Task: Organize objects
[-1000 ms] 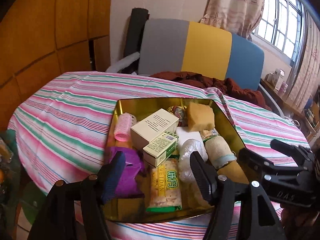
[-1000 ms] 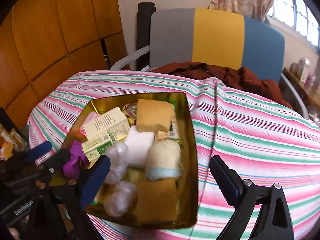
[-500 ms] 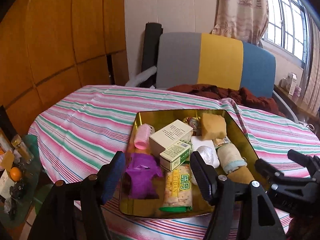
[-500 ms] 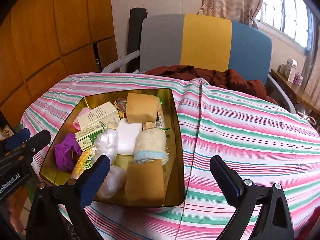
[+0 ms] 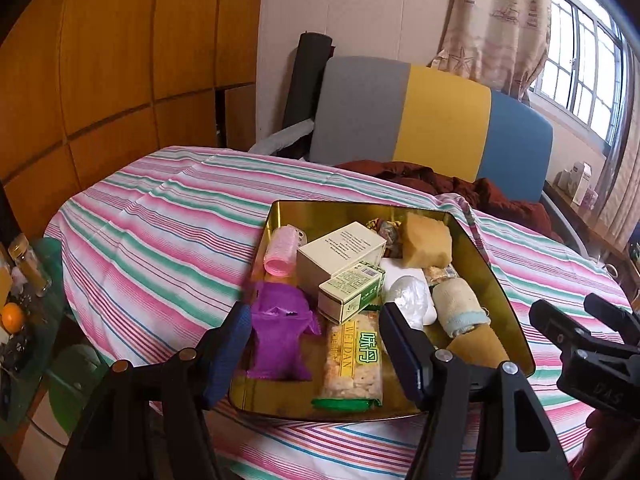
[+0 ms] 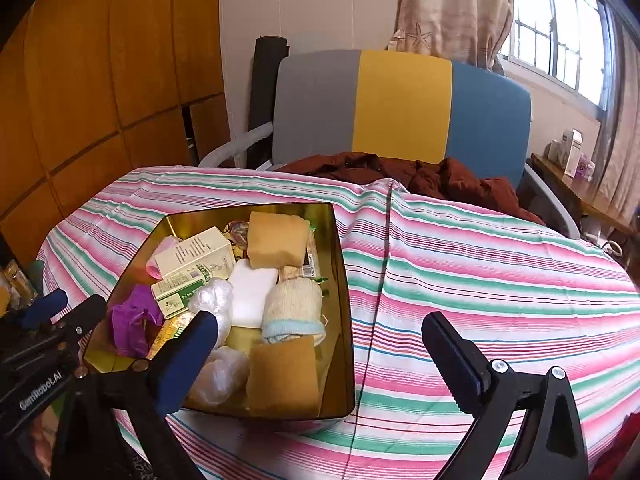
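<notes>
A gold metal tray (image 5: 492, 280) (image 6: 344, 280) sits on the striped tablecloth, full of small items. In it lie a purple pouch (image 5: 280, 332), a pink hair roller (image 5: 282, 250), two cream boxes (image 5: 340, 252), a WEIDAN snack pack (image 5: 352, 360), a rolled sock (image 5: 456, 304) (image 6: 294, 304), sponges (image 6: 276, 238) and crumpled clear plastic (image 6: 212, 300). My left gripper (image 5: 312, 344) hovers open above the tray's near end, nothing between its fingers. My right gripper (image 6: 316, 346) stands wide open over the tray's right rim, holding nothing.
A chair (image 5: 400, 116) with grey, yellow and blue panels stands behind the table, dark red cloth (image 6: 420, 172) heaped on its seat. Bare striped cloth (image 6: 500, 280) spreads to the tray's right. A low side table (image 5: 24, 288) with jars and an orange is at the left.
Both grippers have drawn back and lifted from the tray, so it looks smaller and farther off. Their jaws stay open; nothing in the tray has moved.
</notes>
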Tool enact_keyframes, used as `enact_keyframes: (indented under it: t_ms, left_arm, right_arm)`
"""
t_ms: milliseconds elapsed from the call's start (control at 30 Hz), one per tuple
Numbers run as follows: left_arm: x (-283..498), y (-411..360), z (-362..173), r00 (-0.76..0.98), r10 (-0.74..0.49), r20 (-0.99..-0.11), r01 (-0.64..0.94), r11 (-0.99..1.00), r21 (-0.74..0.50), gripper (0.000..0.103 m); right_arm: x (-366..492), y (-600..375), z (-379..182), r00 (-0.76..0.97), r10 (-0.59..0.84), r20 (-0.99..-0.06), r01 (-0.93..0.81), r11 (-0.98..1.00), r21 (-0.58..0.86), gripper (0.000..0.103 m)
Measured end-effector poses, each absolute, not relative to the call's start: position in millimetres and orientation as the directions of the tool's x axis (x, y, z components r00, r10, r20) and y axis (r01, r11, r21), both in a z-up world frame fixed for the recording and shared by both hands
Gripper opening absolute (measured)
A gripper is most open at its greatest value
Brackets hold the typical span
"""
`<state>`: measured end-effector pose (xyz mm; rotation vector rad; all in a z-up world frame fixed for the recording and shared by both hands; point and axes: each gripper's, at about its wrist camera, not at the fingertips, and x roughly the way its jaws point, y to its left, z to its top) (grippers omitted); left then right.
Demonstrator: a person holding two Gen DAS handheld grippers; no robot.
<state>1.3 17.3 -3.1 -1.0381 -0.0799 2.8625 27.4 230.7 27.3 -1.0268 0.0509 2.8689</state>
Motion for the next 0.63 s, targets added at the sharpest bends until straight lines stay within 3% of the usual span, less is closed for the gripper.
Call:
enact_keyframes:
  t_ms: [333,467,633]
  left_arm:
    - [-0.3,19.3,-5.5,-0.766,0.119,-0.632,-0.091,-0.993,-0.077,0.067]
    - [0.1,18.0,-5.5,-0.774,0.136,-0.618,-0.104,-0.991,-0.087,0.053]
    - [2.2,20.8,-2.2,-0.793,0.135,-0.595,-0.117,-0.991,-0.069,0.053]
  right_arm:
    - [23.8,229.1,16.6,-0.748,0.061,-0.661,-0.084,-0.996,0.002,0.103]
    - [22.6,228.8,13.6,-0.742,0.061,-0.667,-0.085,-0.996,0.005,0.103]
    - [20.5,226.2,10.8,-0.737,0.054,-0.673,-0.077,-0.997,0.003,0.103]
